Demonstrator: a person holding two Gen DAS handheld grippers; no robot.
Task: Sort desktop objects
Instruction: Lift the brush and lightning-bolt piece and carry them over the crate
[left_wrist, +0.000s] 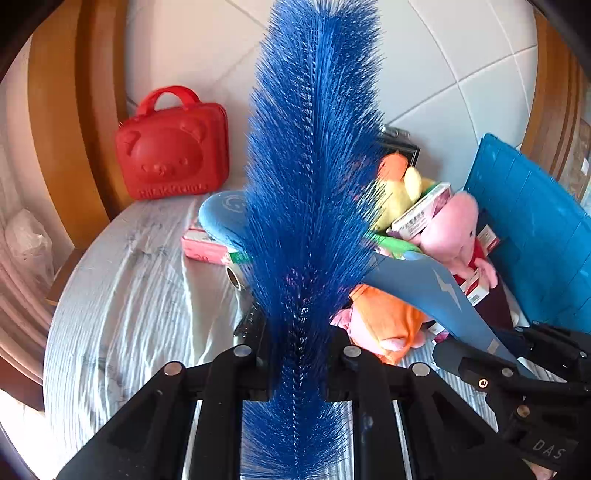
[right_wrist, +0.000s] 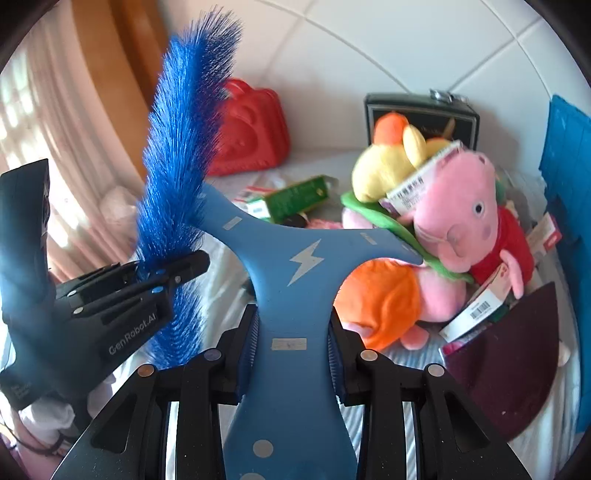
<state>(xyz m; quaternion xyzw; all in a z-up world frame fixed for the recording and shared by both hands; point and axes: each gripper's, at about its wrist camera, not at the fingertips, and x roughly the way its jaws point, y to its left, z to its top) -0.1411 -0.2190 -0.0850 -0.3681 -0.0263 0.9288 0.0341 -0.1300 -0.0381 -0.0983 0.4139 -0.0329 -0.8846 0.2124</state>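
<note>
Gripping: left gripper (left_wrist: 297, 363) jaws clamp blue brush (left_wrist: 314, 166) | right gripper (right_wrist: 291, 354) jaws clamp blue Y-shaped piece (right_wrist: 299, 266)

White tiled wall (left_wrist: 443, 55) with thin grey grout lines fills the back of both views, and a warm brown wooden frame (left_wrist: 66, 122) runs up the left side in the left wrist view, with a matching wooden edge (left_wrist: 554, 92) at the far right. The surface below is covered by a pale grey striped cloth (left_wrist: 122, 306), creased into ridges. In the right wrist view, pinkish curtains (right_wrist: 48, 122) hang at the left, lit brightly by daylight coming through them.
</note>
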